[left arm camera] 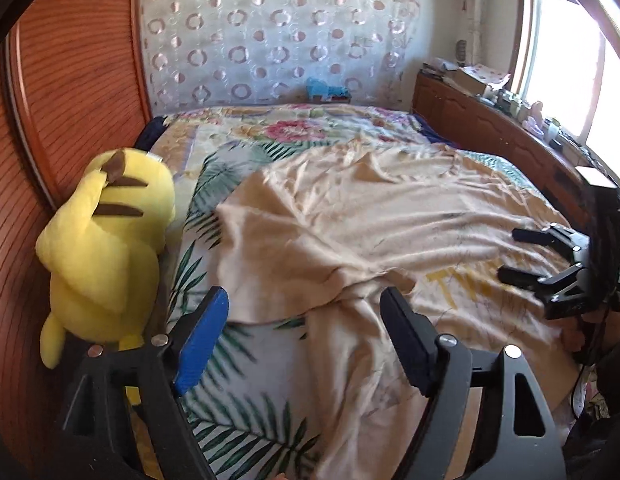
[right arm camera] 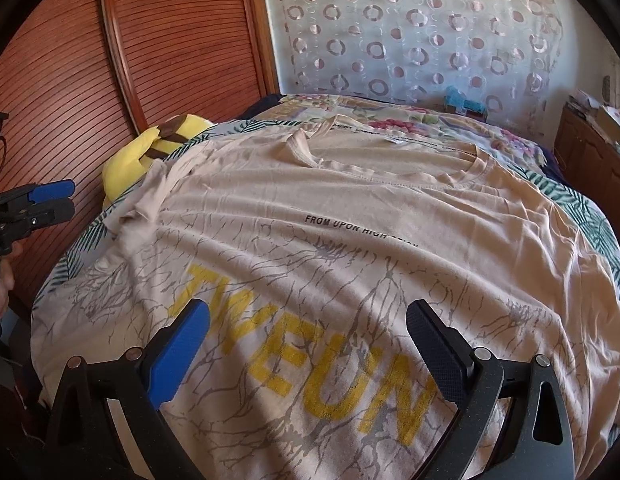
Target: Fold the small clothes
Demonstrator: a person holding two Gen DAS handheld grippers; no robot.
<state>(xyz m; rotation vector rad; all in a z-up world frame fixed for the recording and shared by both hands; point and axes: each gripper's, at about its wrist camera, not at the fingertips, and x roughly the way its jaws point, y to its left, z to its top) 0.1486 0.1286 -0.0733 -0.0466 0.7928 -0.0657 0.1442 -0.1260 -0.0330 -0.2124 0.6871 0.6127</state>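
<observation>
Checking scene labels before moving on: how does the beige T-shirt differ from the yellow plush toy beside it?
The T-shirt is beige with yellow lettering and a grey print; the plush toy is bright yellow with brown stripes. The T-shirt lies spread mostly flat over the bedspread; the plush toy bulks up at its edge, by the wooden panel. The T-shirt covers far more area. Both are soft.
</observation>
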